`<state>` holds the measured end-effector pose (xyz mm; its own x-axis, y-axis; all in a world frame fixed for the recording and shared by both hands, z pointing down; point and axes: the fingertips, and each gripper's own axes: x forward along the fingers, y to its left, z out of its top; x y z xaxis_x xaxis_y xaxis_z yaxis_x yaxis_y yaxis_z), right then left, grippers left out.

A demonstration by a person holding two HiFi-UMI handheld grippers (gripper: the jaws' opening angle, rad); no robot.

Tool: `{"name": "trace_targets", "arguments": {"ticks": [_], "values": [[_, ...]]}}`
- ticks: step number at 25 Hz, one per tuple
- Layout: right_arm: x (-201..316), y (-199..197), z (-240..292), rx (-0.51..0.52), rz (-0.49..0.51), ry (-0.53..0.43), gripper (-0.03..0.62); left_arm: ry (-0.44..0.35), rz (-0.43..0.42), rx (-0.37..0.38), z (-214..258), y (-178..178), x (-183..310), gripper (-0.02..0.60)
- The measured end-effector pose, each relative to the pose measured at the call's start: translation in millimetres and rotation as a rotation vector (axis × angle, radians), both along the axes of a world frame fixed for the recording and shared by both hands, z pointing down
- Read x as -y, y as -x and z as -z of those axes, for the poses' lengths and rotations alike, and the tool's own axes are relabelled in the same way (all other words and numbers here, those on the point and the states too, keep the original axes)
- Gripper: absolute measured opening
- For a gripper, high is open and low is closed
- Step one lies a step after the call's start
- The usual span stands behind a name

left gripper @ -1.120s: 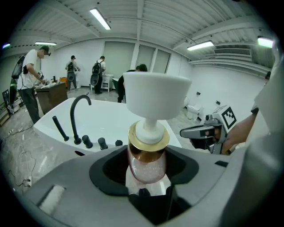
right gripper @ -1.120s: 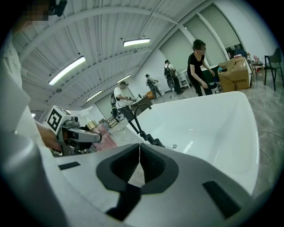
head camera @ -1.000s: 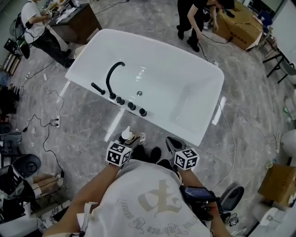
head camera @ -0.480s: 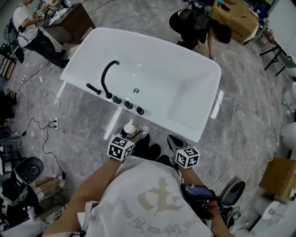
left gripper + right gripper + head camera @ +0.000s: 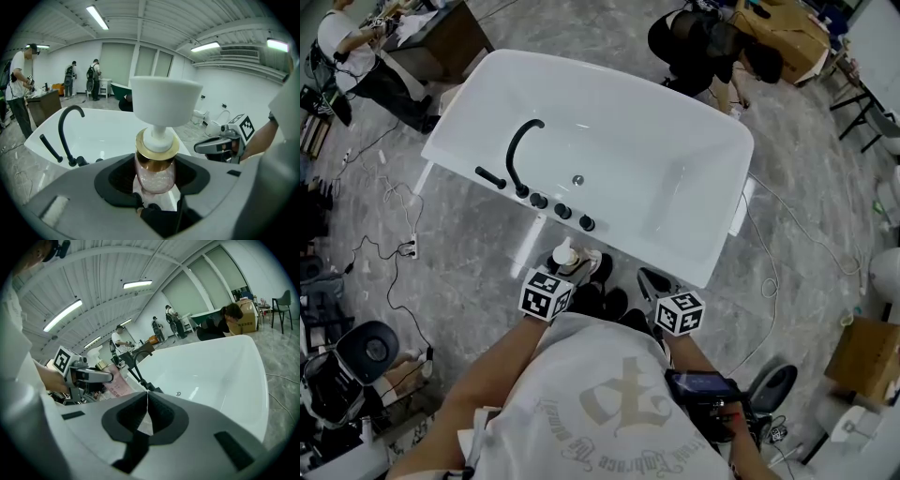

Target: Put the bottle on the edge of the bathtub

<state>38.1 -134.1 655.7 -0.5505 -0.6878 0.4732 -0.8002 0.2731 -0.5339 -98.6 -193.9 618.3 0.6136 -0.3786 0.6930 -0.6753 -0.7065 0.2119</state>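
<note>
**Bottle gripped in the left claw, just short of the tub rim**

Low in the middle of the head view, the left claw has its jaws partway apart and closed on the bottle. They clamp the pink, glittery body below the gold collar. The bottle stands upright in that grip, and its white pump fills the centre of the left gripper view.

Just to the right in the head view, the right claw holds nothing. Its jaws are pressed together, with only a thin seam between them.

Seen from above, the bottle hangs over the grey floor, just below the near rim of the white tub and not resting on it. On that rim, a little above the bottle, three black knobs sit in a row. The arched black faucet rises at their upper-left end. The tub's basin spreads across the upper half of the frame.

Beyond the tub, at the upper right, a person in black bends down beside a cardboard box. At the upper left, another person stands at a dark surface.
</note>
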Motion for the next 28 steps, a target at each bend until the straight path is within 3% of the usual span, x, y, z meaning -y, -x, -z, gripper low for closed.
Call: {"name": "trace_targets", "arguments": {"ticks": [16, 28], "values": [[27.9, -11.5, -13.3, -0.034, -0.07, 0.063, 0.006, 0.073, -0.123, 0.065, -51.6, -19.7, 31.9, 0.216], [61.7, -2.4, -24.5, -0.049, -0.089, 0.081, 0.006, 0.119, -0.147, 0.097, -88.8, -14.8, 68.8, 0.216]]}}
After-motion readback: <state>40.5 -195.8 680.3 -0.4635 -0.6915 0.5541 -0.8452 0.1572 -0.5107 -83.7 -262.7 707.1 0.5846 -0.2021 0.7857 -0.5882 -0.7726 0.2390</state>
